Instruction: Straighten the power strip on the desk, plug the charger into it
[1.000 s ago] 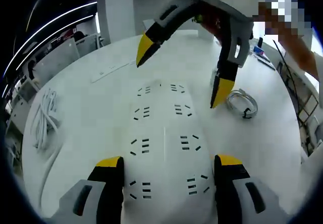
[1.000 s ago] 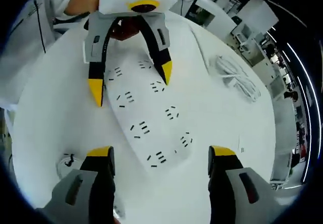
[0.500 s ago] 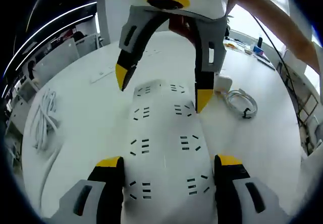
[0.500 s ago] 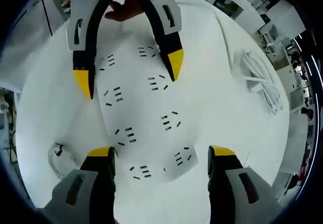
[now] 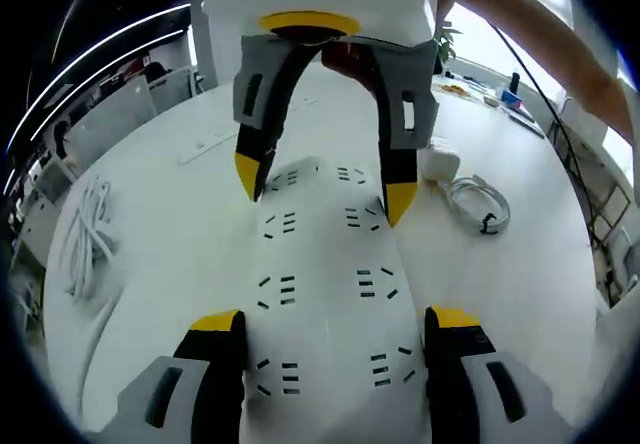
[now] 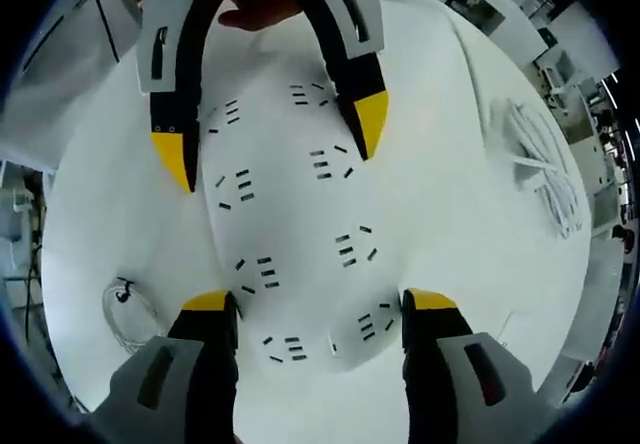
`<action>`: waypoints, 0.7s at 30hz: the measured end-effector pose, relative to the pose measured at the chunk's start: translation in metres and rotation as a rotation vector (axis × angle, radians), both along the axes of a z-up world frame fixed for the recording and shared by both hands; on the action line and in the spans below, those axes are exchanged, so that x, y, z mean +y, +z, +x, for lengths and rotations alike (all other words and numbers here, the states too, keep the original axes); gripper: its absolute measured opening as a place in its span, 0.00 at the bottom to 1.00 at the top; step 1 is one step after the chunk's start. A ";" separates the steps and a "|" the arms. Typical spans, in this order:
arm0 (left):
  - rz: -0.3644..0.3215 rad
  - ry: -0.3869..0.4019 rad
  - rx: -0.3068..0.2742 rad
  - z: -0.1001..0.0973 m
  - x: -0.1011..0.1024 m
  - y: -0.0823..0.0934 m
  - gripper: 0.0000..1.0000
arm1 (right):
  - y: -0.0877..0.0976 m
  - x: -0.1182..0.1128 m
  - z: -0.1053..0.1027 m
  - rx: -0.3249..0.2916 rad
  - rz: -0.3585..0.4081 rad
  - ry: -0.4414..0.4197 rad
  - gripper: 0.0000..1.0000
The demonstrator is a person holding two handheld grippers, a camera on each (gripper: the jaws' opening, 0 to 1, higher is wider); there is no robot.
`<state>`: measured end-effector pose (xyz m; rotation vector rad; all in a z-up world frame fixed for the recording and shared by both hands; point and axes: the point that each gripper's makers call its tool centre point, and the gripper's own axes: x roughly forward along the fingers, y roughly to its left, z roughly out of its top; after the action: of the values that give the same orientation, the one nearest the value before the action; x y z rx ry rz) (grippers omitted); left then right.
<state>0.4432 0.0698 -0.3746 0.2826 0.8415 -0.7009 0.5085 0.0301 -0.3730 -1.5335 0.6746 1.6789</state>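
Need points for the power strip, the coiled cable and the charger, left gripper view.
power strip [image 5: 325,294]: left gripper view, bare top face between the two socket columns.
coiled cable [image 5: 478,204]: left gripper view, on the loops of the coil.
charger [image 5: 438,161]: left gripper view, on its white body, beside the coil.

Bright, even light — heavy fisheye distortion
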 end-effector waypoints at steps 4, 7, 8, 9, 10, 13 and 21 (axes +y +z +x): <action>0.005 -0.001 0.004 0.000 0.000 0.000 0.74 | -0.001 0.000 0.000 0.009 -0.008 0.006 0.66; 0.009 -0.002 0.008 0.000 0.000 0.000 0.74 | -0.002 0.001 0.000 0.016 -0.014 0.007 0.66; 0.009 -0.002 0.008 0.000 0.000 0.000 0.74 | -0.002 0.001 -0.001 0.016 -0.016 0.007 0.66; 0.009 -0.002 0.008 0.000 0.000 0.000 0.74 | -0.002 0.001 -0.001 0.016 -0.018 0.007 0.66; 0.009 -0.002 0.009 0.000 0.000 0.000 0.74 | -0.002 0.001 -0.001 0.015 -0.019 0.006 0.66; 0.018 -0.010 0.016 0.000 0.000 0.000 0.73 | -0.002 0.001 0.001 0.019 -0.014 0.006 0.66; 0.049 -0.047 0.048 -0.001 -0.001 -0.001 0.73 | -0.002 0.001 0.002 0.025 -0.010 -0.015 0.65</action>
<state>0.4423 0.0689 -0.3753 0.3318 0.9005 -0.7344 0.5104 0.0310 -0.3751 -1.5130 0.7064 1.6889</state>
